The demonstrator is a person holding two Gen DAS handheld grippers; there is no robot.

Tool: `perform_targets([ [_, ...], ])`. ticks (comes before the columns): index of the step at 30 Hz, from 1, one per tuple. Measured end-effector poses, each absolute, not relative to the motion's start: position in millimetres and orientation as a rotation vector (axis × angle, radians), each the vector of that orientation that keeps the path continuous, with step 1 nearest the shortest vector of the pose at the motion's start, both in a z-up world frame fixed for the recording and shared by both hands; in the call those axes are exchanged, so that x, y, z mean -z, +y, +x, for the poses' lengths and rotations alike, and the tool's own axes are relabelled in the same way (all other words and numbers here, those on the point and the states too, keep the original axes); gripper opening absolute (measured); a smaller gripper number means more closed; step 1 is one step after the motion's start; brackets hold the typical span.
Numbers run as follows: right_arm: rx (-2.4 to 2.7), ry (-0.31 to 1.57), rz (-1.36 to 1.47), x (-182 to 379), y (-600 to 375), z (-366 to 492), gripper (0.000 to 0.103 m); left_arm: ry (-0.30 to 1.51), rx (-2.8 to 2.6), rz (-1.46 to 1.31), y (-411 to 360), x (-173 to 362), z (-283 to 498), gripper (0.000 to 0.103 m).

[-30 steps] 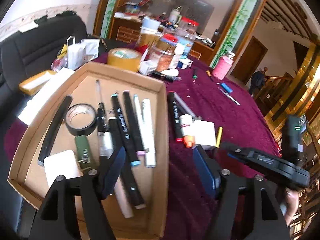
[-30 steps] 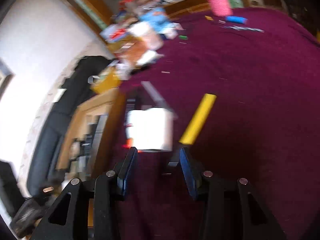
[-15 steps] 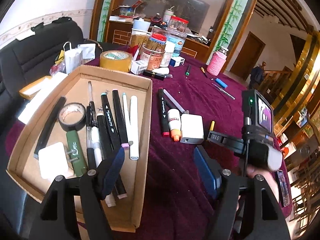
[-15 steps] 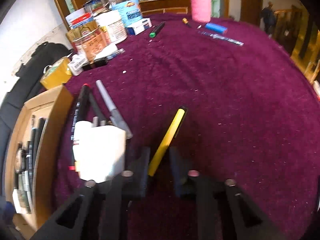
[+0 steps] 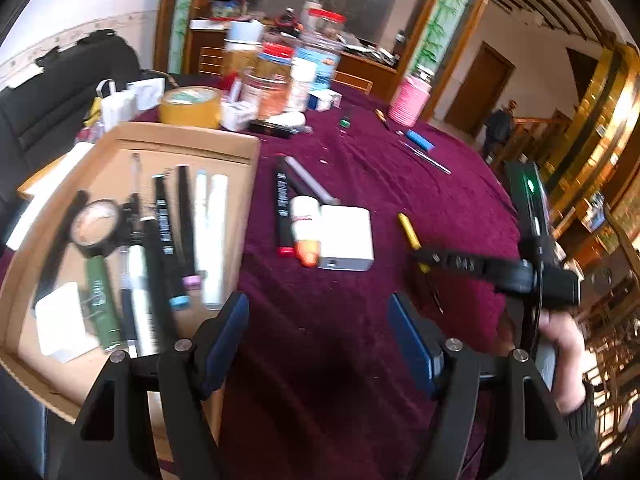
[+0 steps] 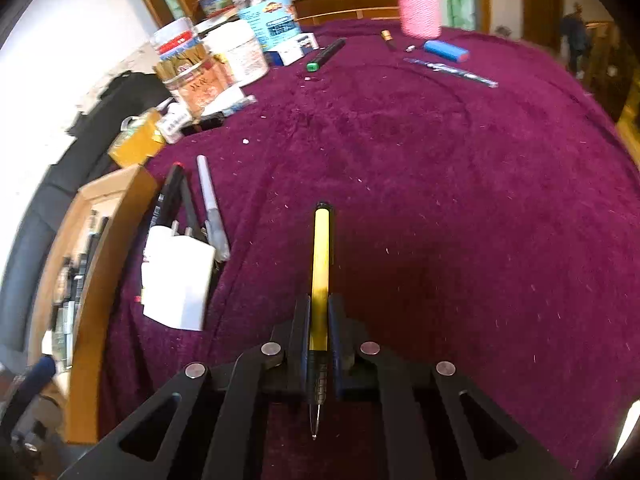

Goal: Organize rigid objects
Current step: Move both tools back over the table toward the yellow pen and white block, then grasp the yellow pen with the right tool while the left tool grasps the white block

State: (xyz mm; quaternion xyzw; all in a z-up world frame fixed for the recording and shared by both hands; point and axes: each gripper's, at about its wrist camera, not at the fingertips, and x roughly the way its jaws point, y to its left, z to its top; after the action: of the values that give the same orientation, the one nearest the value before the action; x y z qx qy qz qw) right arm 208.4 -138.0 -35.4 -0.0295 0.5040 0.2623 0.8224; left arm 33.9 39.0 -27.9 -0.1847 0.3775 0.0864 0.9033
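Note:
My right gripper is shut on a yellow pen, tip pointing back at the camera, just above the maroon cloth. In the left wrist view the same gripper holds the yellow pen right of a white charger block. My left gripper is open and empty above the cloth beside the cardboard tray, which holds several markers, a tape roll and a green tube. A black marker, a glue bottle and a grey pen lie next to the charger.
Jars, a yellow tape roll and boxes crowd the table's far left. A pink holder, blue battery, green-capped marker and a thin pen lie at the far side. A black sofa is beyond the tray.
My right gripper has closed fully on the yellow pen and turned it straight ahead. My left gripper has shifted right, away from the tray, still open.

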Motion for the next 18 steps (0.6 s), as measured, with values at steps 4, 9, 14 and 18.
perform_targets([
  [4,-0.596,1.037,-0.029,38,-147,226,0.007,0.829,-0.130,-0.369,33,29,60,0.073],
  [9,-0.625,1.069,0.056,48,-156,230,0.007,0.876,-0.111,-0.366,34,34,98,0.073],
  [14,-0.611,1.058,0.031,47,-154,227,0.007,0.906,-0.099,-0.318,30,40,133,0.073],
  [18,-0.612,1.073,0.044,48,-156,229,0.007,0.922,-0.118,-0.268,28,47,151,0.073],
])
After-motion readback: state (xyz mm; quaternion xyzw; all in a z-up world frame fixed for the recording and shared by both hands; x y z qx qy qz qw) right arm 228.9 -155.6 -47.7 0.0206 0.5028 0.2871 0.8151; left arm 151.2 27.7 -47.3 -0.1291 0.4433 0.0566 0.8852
